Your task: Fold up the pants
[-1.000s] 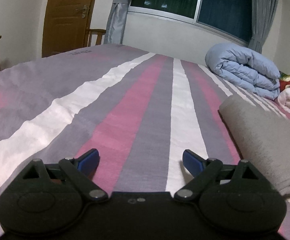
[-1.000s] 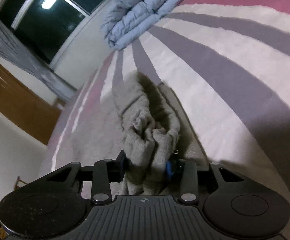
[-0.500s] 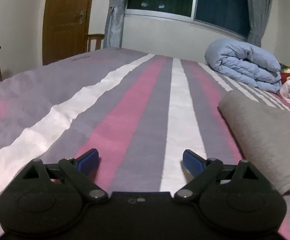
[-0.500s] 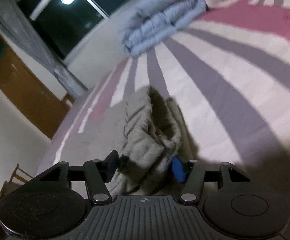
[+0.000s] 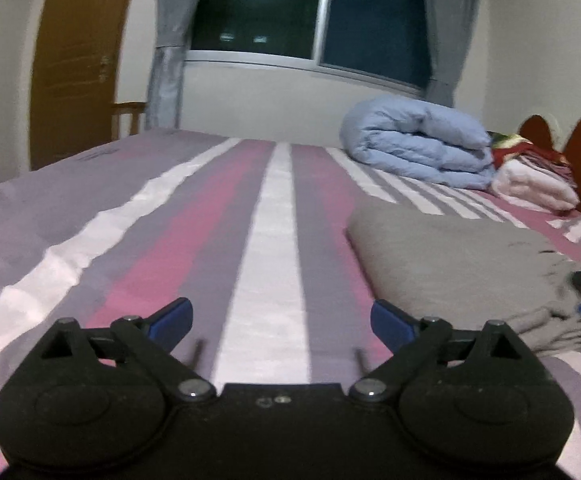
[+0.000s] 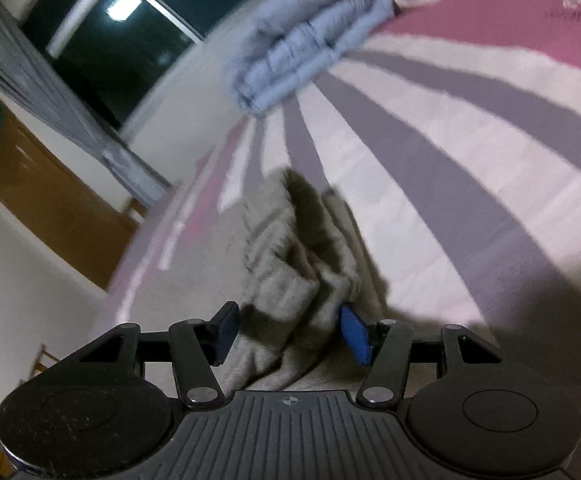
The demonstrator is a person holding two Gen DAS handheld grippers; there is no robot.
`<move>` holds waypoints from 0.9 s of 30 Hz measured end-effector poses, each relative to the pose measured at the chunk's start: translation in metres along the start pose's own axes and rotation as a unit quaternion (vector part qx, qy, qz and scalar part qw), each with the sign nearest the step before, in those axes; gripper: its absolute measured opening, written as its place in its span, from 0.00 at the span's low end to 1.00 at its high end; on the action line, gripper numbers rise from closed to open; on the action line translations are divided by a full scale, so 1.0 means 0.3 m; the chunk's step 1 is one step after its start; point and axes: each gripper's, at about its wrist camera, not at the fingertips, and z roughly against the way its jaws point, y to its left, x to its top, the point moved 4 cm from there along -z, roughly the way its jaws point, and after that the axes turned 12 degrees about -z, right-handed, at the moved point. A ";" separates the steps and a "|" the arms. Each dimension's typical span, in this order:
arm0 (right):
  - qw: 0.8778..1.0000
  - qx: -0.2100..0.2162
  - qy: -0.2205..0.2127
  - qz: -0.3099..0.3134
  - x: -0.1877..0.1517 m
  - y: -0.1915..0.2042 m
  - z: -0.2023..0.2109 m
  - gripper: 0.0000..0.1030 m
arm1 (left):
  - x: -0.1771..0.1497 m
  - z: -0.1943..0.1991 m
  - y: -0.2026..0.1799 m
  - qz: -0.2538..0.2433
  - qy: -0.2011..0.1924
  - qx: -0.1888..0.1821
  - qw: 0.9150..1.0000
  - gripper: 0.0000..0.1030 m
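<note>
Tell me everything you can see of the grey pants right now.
The grey pants look like soft fleece, lying folded flat on the striped bedspread. The near end is bunched into thick wrinkled folds between the right gripper pads, which stand apart and seem no longer to squeeze it.

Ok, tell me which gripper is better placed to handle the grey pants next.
Right. The right gripper has a bunched fold of the grey pants between its parted blue pads. The left gripper, its jaws opening, sits over bare striped bedcover beside the pants, holding nothing.

Grey pants (image 5: 454, 256), folded flat, bunched near end, on bed
</note>
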 end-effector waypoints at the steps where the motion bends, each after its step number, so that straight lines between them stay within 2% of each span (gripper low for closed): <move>1: 1.000 -0.003 0.001 -0.003 0.003 -0.001 -0.018 0.55 | 0.000 -0.005 -0.011 -0.001 0.000 -0.009 1.000 0.87; 2: 1.000 0.001 -0.003 -0.007 0.005 -0.002 -0.023 0.54 | -0.001 -0.011 -0.024 -0.003 0.002 -0.017 1.000 0.87; 3: 1.000 0.004 -0.007 -0.004 0.004 0.001 -0.020 0.37 | -0.002 -0.017 -0.036 -0.008 0.004 -0.021 1.000 0.87; 4: 1.000 0.008 -0.013 0.004 0.002 0.007 -0.009 0.31 | -0.002 -0.025 -0.047 -0.015 0.007 -0.019 1.000 0.87; 7: 0.999 0.025 -0.026 0.025 -0.017 0.013 0.043 0.30 | -0.009 -0.050 -0.068 -0.021 0.017 -0.017 1.000 0.87; 9: 0.999 0.005 -0.013 0.034 -0.035 -0.013 0.032 0.34 | -0.010 -0.061 -0.075 -0.022 0.021 -0.011 0.999 0.87; 11: 0.999 0.020 -0.026 0.036 -0.034 -0.025 0.068 0.38 | -0.016 -0.061 -0.080 -0.022 0.025 -0.008 0.999 0.87; 14: 0.995 0.025 -0.064 0.067 -0.050 -0.010 0.149 0.66 | -0.017 -0.037 -0.083 -0.017 0.022 -0.005 1.000 0.87; 15: 0.994 0.031 -0.074 0.080 -0.061 -0.003 0.177 0.69 | -0.018 -0.023 -0.087 -0.012 0.020 -0.007 1.000 0.87; 19: 0.990 0.050 -0.080 0.107 -0.109 0.011 0.232 0.69 | -0.028 0.034 -0.114 -0.008 0.016 -0.016 1.000 0.87; 24: 0.990 0.051 -0.074 0.105 -0.112 0.027 0.191 0.69 | -0.065 0.043 -0.195 -0.085 0.029 -0.030 0.995 0.86; 27: 0.992 0.047 -0.072 0.097 -0.118 0.010 0.183 0.69 | -0.069 0.003 -0.197 -0.080 0.034 -0.029 0.996 0.86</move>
